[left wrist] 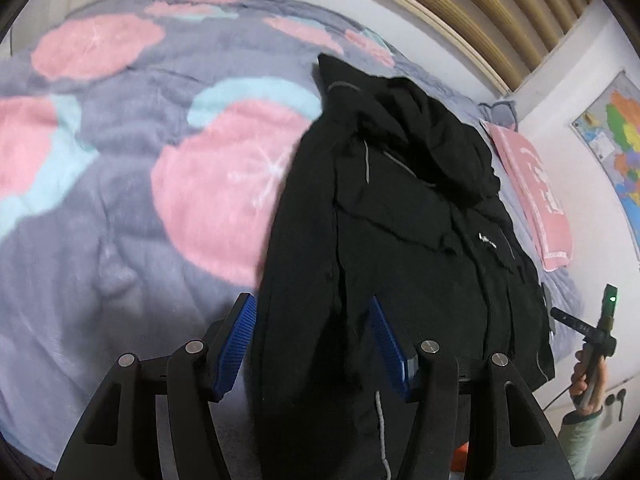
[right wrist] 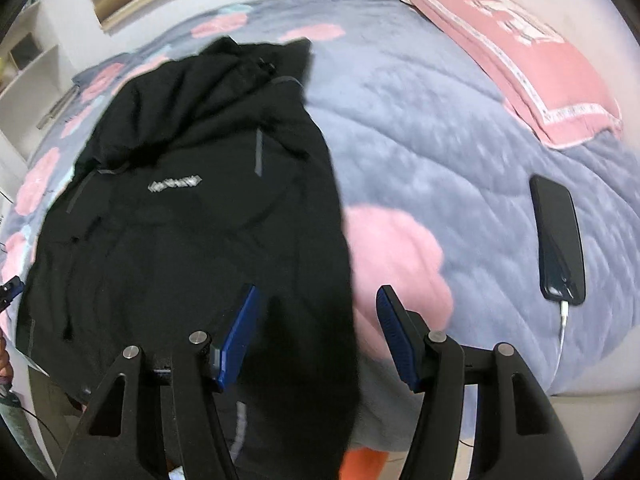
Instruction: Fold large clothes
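Black jacket [left wrist: 400, 240] w/ grey stripes is lying on a grey blanket [left wrist: 100, 240] w/ pink & light-blue blobs; pillow [right wrist: 540, 68] is showing pink.

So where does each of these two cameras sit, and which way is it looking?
Left wrist: sits on the left tool, looking down along its blue pads at the black jacket on the bed; the other hand shows at right.
Right wrist: sits on the right tool, looking down at the jacket's right edge, a phone and a pink pillow.
Both share the jacket, the flowered blanket and the pillow.
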A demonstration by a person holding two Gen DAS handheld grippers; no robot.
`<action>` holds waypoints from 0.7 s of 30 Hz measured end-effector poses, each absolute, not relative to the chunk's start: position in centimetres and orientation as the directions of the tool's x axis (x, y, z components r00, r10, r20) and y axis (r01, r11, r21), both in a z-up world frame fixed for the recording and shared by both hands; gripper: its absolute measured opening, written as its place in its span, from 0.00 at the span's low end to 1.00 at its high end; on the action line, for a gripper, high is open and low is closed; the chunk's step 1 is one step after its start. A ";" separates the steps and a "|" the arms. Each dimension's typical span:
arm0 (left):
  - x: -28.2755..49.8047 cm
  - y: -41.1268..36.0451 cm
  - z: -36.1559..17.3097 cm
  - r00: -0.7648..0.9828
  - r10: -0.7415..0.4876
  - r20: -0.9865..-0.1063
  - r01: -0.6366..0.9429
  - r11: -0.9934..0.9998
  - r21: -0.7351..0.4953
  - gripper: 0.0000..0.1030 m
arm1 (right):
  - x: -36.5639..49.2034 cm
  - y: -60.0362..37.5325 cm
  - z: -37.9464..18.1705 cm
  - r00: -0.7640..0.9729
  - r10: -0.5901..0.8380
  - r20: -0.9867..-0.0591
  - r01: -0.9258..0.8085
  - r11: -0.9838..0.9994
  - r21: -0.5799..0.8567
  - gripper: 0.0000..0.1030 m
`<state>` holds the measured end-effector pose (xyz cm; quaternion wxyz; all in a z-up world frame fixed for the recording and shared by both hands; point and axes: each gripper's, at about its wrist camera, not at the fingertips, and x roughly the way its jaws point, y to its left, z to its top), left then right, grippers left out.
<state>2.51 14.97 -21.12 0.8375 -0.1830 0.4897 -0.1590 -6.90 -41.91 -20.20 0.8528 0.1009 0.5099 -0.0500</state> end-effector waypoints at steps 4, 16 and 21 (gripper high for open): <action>2.7 14.9 -22.4 0.445 -0.442 -0.779 0.057 0.882 -0.467 0.59 | -6.9 -42.4 -21.2 0.461 0.024 -0.887 0.194 0.973 0.128 0.62; 1.7 11.7 -20.9 0.412 -0.612 -0.676 0.209 0.785 -0.583 0.58 | -7.5 -43.4 -23.4 0.429 0.104 -0.897 0.215 0.953 0.213 0.62; 1.7 11.2 -22.9 0.377 -0.533 -0.757 0.132 0.840 -0.526 0.58 | -8.4 -42.2 -24.0 0.418 0.144 -0.897 0.178 0.955 0.236 0.50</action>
